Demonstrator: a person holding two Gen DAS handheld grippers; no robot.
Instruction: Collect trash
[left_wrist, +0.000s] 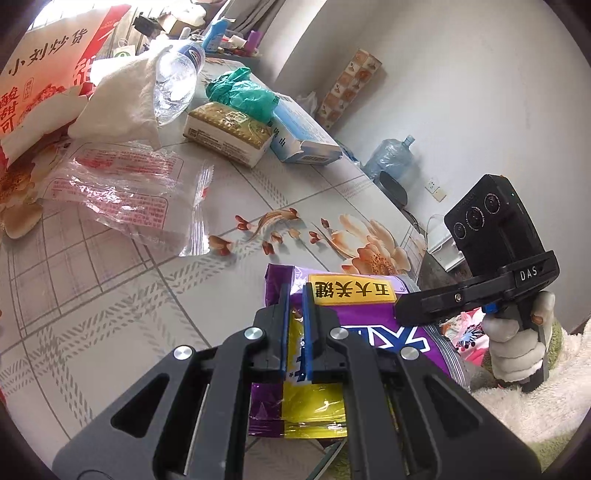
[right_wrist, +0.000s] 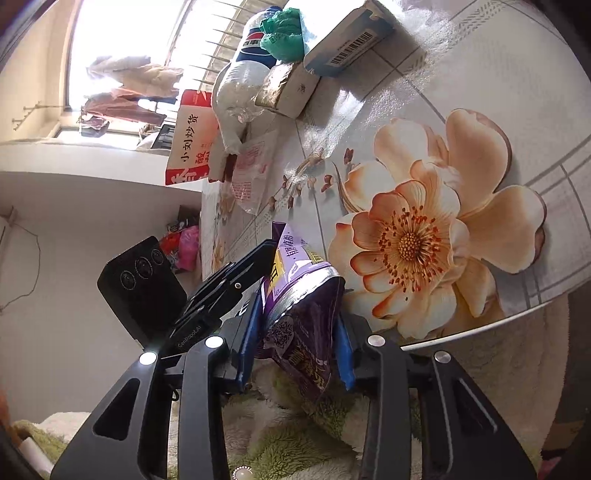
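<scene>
Purple foil snack bag hangs off the desk edge, pinched flat in my clenched left gripper; my right gripper straddles its puffed end. Squeezing there could burst it or tug it free.

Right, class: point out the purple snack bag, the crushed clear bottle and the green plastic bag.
purple snack bag (left_wrist: 373, 317): left wrist view, its printed front beside the yellow label.
crushed clear bottle (left_wrist: 177, 77): left wrist view, its crumpled body.
green plastic bag (left_wrist: 240, 94): left wrist view, the middle of the bunch.
</scene>
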